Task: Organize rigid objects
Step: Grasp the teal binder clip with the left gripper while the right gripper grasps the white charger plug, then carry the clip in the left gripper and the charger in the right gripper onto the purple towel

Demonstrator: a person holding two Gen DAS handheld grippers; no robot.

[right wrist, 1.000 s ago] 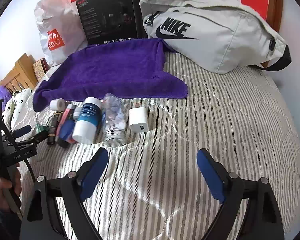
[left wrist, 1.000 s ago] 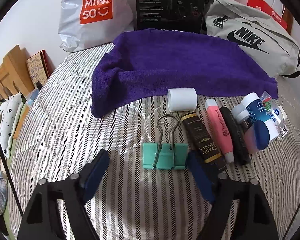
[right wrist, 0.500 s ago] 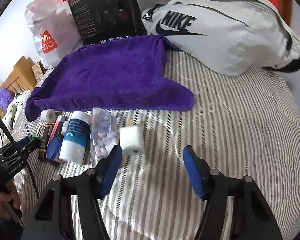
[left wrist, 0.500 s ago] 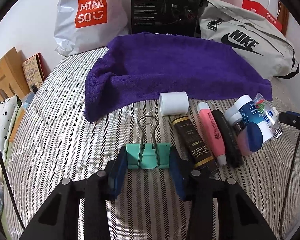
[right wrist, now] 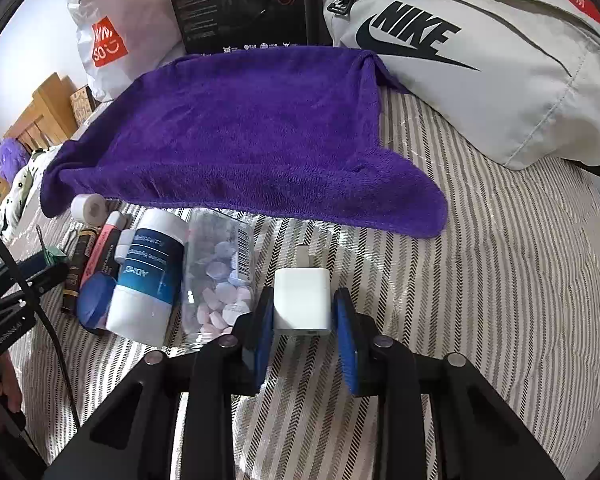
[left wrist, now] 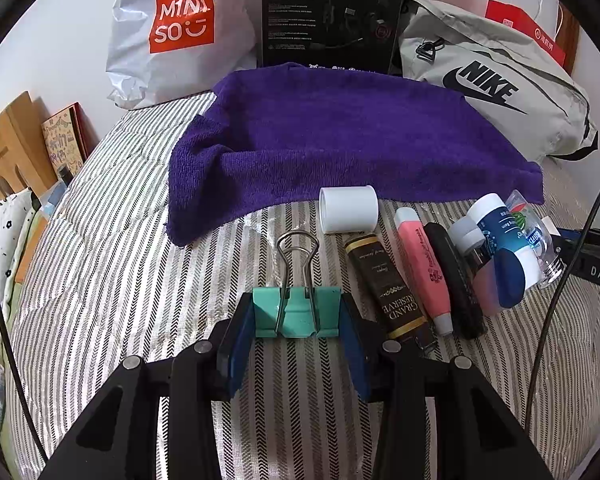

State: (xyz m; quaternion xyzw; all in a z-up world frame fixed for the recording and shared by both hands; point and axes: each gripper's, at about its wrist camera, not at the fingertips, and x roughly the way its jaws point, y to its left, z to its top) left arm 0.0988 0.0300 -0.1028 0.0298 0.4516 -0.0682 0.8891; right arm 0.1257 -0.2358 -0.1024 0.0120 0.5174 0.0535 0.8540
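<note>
My left gripper [left wrist: 297, 316] is shut on a teal binder clip [left wrist: 296, 312] lying on the striped bedcover, wire handles pointing away. My right gripper [right wrist: 302, 312] is shut on a white charger plug [right wrist: 302, 304], prongs pointing away. A row of small items lies between the two: a white tape roll [left wrist: 348, 209], a dark "Grand Reserve" tube [left wrist: 388, 284], a pink tube [left wrist: 422, 268], a black stick [left wrist: 454, 276], a blue-and-white bottle [right wrist: 150, 276] and a clear bottle of tablets [right wrist: 220, 276]. A purple towel [left wrist: 340, 144] is spread behind them.
At the back stand a Miniso bag [left wrist: 168, 28], a black Hecate box [left wrist: 328, 16] and a grey Nike bag [right wrist: 480, 56]. Wooden furniture [left wrist: 4, 160] is at the left edge. Striped bedcover [right wrist: 500, 280] stretches to the right of the charger.
Both grippers moved forward and closed: the left one around the binder clip, the right one around the white charger. The other items stayed put.
</note>
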